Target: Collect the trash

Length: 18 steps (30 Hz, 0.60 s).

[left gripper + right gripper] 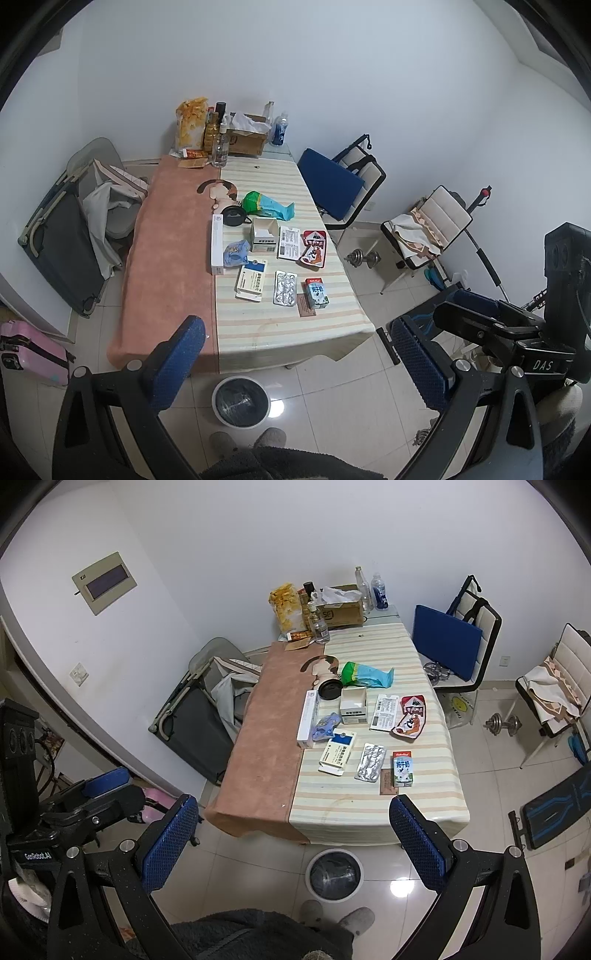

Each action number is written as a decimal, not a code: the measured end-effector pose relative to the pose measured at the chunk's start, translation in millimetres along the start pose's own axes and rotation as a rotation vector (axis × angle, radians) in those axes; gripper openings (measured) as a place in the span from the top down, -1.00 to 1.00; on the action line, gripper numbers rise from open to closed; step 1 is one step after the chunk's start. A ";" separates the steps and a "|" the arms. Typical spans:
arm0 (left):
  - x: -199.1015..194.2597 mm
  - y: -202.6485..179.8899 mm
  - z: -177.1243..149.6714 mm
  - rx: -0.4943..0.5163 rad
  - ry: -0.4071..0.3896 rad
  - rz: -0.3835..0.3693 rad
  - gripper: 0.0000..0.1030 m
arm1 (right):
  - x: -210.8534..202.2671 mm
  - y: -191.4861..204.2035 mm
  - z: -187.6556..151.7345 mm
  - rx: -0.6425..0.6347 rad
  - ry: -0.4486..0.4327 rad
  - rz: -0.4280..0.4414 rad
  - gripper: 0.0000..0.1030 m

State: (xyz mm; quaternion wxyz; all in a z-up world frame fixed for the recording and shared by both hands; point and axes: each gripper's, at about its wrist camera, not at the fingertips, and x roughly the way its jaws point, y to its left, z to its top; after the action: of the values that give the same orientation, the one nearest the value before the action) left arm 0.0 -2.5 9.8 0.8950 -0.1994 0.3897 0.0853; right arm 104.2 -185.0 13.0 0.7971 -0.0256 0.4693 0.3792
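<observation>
On the left, the left gripper hangs above the floor short of the table, its blue-padded jaws spread wide with nothing between them. Between and beyond those jaws the trash lies well apart, on the striped cloth: a long white box, a crumpled blue wrapper, a blue-and-white medicine box, a foil blister pack, a small milk carton, a red snack pouch and a green-and-blue bag. An open white carton looks empty. On the floor at the table's near end, the round waste bin has a dark liner; its contents cannot be made out. To the right, the right gripper is likewise released and empty, above the bin.
</observation>
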 end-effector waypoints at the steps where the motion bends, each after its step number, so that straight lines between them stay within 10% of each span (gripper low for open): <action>1: 0.8 -1.1 0.6 0.001 0.000 -0.001 -1.00 | 0.3 0.3 -0.4 0.001 -0.002 -0.001 -1.00; 18: 1.5 -3.6 1.3 0.027 0.004 -0.015 -1.00 | -12.1 -5.9 -3.4 0.004 -0.008 0.000 -1.00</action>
State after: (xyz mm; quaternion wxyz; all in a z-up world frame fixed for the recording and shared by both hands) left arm 3.0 -5.2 10.5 0.8975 -0.1906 0.3910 0.0729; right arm 102.2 -197.6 18.5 0.7989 -0.0223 0.4670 0.3784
